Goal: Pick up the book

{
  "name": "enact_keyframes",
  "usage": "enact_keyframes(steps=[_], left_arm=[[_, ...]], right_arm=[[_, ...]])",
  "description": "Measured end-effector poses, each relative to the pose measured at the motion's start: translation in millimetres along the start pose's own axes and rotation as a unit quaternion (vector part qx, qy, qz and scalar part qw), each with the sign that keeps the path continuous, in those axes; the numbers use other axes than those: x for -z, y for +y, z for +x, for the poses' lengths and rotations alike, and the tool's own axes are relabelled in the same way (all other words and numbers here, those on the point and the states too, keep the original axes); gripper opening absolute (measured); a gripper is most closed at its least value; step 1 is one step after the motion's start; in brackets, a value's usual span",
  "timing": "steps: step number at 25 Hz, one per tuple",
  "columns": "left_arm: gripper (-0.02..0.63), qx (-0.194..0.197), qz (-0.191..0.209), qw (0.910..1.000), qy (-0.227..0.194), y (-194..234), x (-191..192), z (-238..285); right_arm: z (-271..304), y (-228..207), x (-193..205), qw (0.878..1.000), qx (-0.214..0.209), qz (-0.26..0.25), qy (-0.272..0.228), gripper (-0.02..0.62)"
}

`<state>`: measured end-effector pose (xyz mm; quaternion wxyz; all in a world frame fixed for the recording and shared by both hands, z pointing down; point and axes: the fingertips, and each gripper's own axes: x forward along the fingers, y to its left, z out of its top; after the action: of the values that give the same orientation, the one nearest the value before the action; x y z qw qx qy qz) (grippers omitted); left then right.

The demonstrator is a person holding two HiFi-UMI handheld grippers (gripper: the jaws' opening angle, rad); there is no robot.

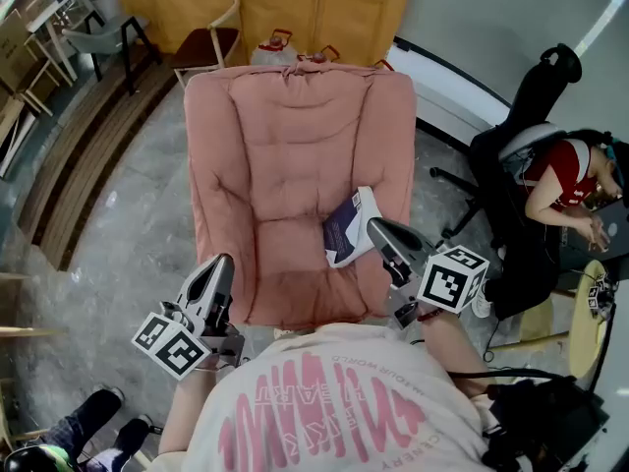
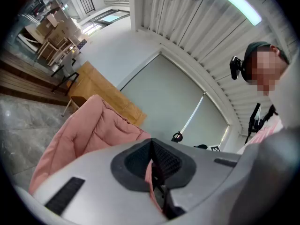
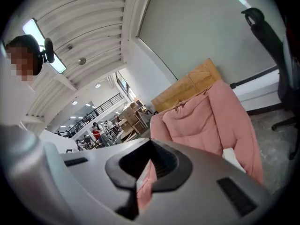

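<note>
The person's white shirt (image 1: 324, 401) with pink lettering fills the bottom of the head view, and a gripper reaches out from either side of it towards a pink armchair (image 1: 295, 136). The left gripper (image 1: 221, 262) hangs over the front left corner of the seat cushion. Its jaws are pressed together with nothing between them, and only a sliver of pink chair shows through the slit. Its marker cube (image 1: 169, 344) sits close to the person's body. The right gripper (image 1: 375, 226) lies by the chair's right armrest, and its jaws are likewise closed and empty. Its marker cube (image 1: 452, 278) sits out past the edge of the chair. The book (image 1: 346, 229), white with a dark blue cover panel, lies on the right side of the seat and leans against the inside of the right armrest. The right gripper's tip is just beside the book's right edge, but it is not clear whether they touch. Behind the armchair stands a wide tan wooden panel (image 1: 265, 8). To the right a black office chair (image 1: 511, 165) stands on the grey floor (image 1: 128, 224), with a seated person in a red top (image 1: 565, 180) just past it.
</note>
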<state>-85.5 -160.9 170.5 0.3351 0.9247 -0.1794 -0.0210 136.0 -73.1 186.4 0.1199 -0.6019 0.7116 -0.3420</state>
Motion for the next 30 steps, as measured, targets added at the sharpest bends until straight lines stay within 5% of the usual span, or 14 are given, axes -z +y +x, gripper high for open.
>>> enact_keyframes(steps=[11, 17, 21, 23, 27, 30], left_arm=[[0.009, -0.028, -0.029, 0.9991, -0.011, -23.7, 61.6, 78.5], [0.009, -0.055, -0.031, 0.9948, -0.08, -34.9, 89.7, 101.1], [0.009, -0.077, -0.008, 0.9953, -0.057, -30.4, 124.1, 106.5], [0.009, -0.087, 0.014, 0.995, -0.049, -27.2, 138.0, 107.8], [0.182, -0.103, 0.063, 0.9915, -0.048, -14.7, 157.8, 107.0], [0.265, -0.114, 0.119, 0.9859, 0.029, 9.1, 202.0, 115.4]], right_arm=[[-0.2, -80.3, -8.3, 0.996, -0.045, 0.023, 0.067, 0.008], [6.7, -121.4, 9.5, 0.987, -0.081, 0.016, 0.141, 0.008], [20.1, -132.5, 25.0, 0.978, -0.104, -0.004, 0.18, 0.008], [26.2, -126.9, 36.0, 0.97, -0.13, -0.029, 0.204, 0.008], [35.5, -93.8, 67.8, 0.931, -0.198, -0.144, 0.27, 0.009], [40.2, -87.2, 89.8, 0.909, -0.206, -0.206, 0.299, 0.017]])
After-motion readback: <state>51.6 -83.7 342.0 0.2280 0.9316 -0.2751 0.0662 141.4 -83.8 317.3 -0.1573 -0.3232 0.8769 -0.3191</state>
